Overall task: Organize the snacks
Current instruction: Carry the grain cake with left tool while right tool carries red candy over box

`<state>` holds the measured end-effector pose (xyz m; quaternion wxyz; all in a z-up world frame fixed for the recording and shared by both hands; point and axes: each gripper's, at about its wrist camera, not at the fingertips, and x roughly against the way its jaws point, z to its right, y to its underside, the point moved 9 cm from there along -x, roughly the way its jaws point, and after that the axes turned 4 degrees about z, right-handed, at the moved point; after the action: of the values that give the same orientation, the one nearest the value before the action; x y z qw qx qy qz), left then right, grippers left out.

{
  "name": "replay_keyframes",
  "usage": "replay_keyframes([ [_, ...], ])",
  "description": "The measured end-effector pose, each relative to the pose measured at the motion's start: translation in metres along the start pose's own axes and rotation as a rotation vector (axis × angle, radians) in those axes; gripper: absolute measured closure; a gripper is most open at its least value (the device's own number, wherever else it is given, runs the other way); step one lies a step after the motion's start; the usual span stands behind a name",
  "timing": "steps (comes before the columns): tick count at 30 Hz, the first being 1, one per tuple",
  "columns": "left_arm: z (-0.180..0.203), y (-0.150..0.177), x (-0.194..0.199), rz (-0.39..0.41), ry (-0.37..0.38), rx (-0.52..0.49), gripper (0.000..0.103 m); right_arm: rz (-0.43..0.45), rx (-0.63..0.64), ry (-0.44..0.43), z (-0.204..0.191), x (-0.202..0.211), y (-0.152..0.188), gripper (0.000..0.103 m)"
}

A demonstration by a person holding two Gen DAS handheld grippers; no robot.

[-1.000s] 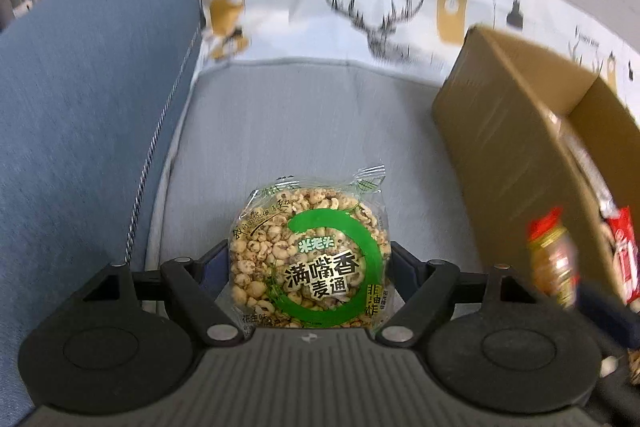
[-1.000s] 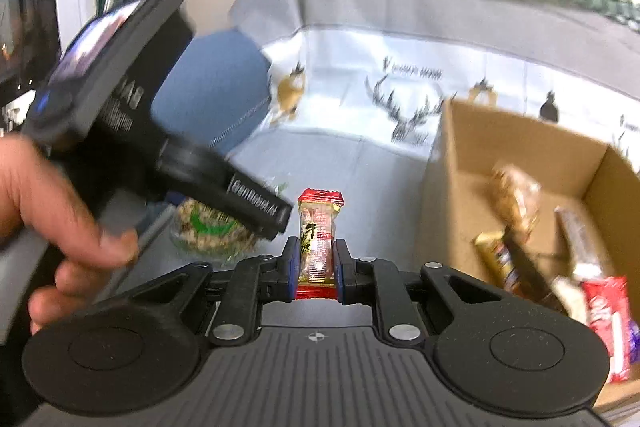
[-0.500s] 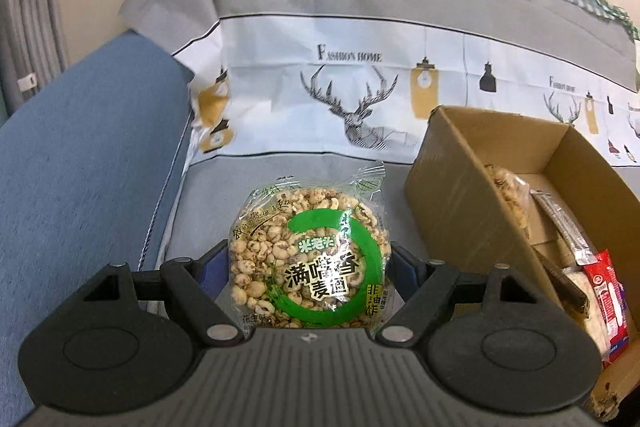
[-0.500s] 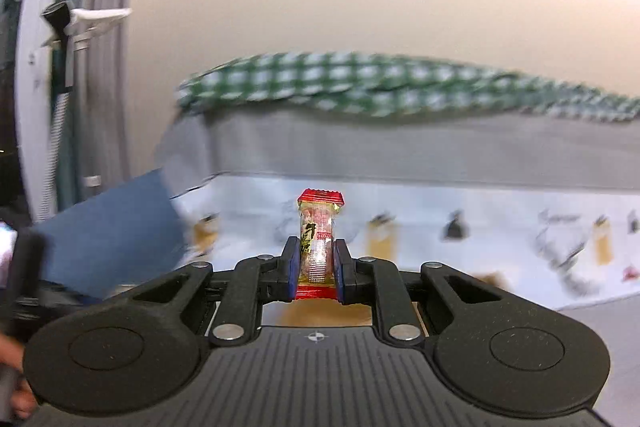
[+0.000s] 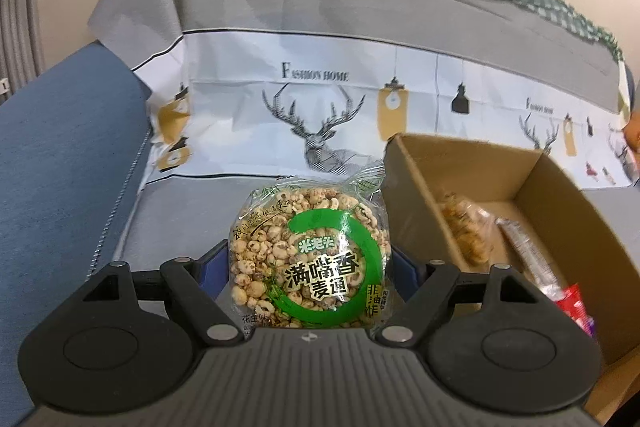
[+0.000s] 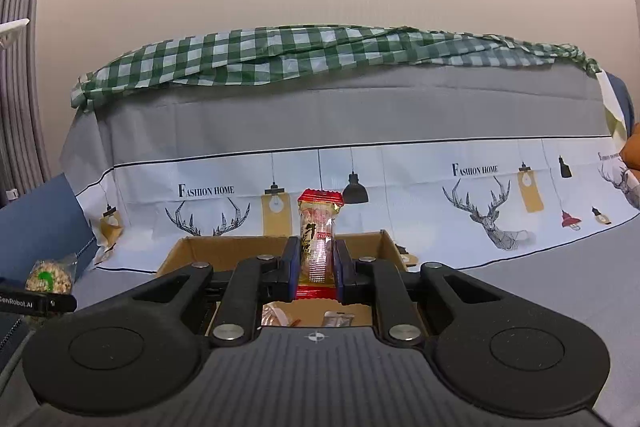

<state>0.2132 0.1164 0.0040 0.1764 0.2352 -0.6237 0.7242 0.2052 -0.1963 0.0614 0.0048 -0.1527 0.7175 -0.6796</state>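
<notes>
Sofa (image 6: 400, 119), draped in a grey-and-white cover (image 5: 320, 99) printed with deer and lamps; a green checked cloth (image 6: 320, 55) lies along its top edge. The blue armrest (image 5: 60, 155) is cut off at the left of the left-wrist view.

Box (image 5: 416, 199), open cardboard, stands on the seat. In the right-wrist view the gripper body hides most of its inside. Contents seen from the left wrist: a clear bag (image 5: 464, 231) of pale pieces, a long wrapped bar (image 5: 524, 251), and a red packet (image 5: 576, 311) cut off by the gripper body; their labels are too blurred to read.

Left gripper (image 5: 308, 259): fingers spread wide and pinching a round puffed-grain pack (image 5: 308, 259) with a green ring label, held above the seat just left of the box. The fingertips are hidden behind the pack.

Right gripper (image 6: 317, 263): fingers pressed close on a slim red-ended snack (image 6: 318, 243), held upright over the near part of the box. Its lower end is partly hidden between the fingers.
</notes>
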Motion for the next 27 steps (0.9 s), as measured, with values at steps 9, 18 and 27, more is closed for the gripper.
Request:
replay_keyframes([
  [9,0.038,-0.022,0.008,0.108,0.051,-0.025,0.019,-0.030,0.019,0.011,0.007,-0.008,0.002,0.086],
  [18,0.116,-0.030,0.030,0.248,0.206,-0.135,0.019,-0.045,0.052,0.020,0.005,-0.019,0.007,0.086],
  [27,0.175,-0.021,0.033,0.283,0.310,-0.227,0.019,-0.054,0.084,0.014,-0.005,-0.027,0.009,0.086],
])
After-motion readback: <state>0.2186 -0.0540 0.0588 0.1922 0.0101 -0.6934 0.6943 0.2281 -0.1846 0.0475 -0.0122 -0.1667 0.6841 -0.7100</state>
